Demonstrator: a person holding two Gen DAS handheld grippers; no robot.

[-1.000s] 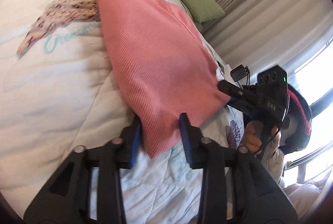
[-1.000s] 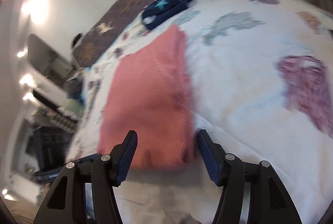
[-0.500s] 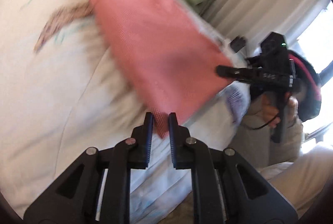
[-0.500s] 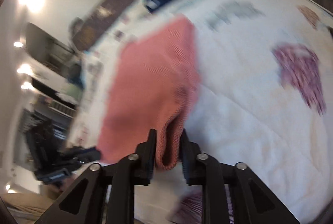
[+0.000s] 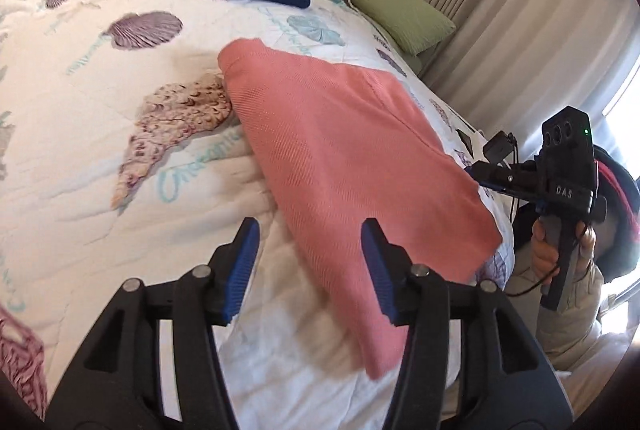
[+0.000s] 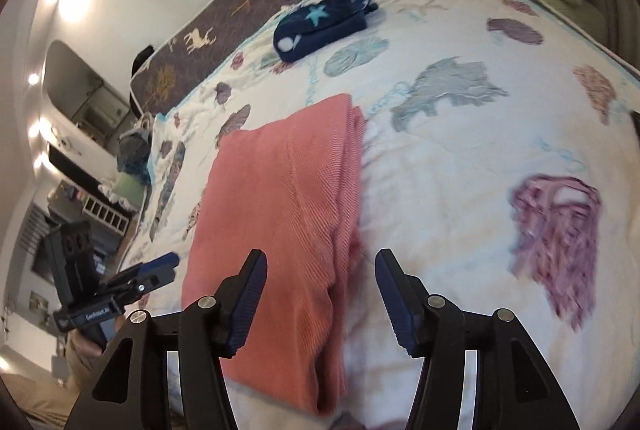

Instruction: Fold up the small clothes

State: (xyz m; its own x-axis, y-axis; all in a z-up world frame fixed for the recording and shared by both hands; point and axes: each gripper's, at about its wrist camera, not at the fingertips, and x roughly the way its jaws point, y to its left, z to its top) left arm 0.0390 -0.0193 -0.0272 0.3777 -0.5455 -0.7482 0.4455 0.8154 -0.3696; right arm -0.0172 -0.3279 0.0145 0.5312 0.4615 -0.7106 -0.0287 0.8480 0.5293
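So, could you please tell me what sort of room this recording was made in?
Most likely a bedroom: the pink garment lies on a bed covered by a seashell-print quilt, green pillows sit at its far end, and long curtains hang beside a bright window.

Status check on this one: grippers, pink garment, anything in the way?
Left gripper and right gripper opening, nothing pinched. Pink garment folded flat on quilt. Navy bundle well clear.
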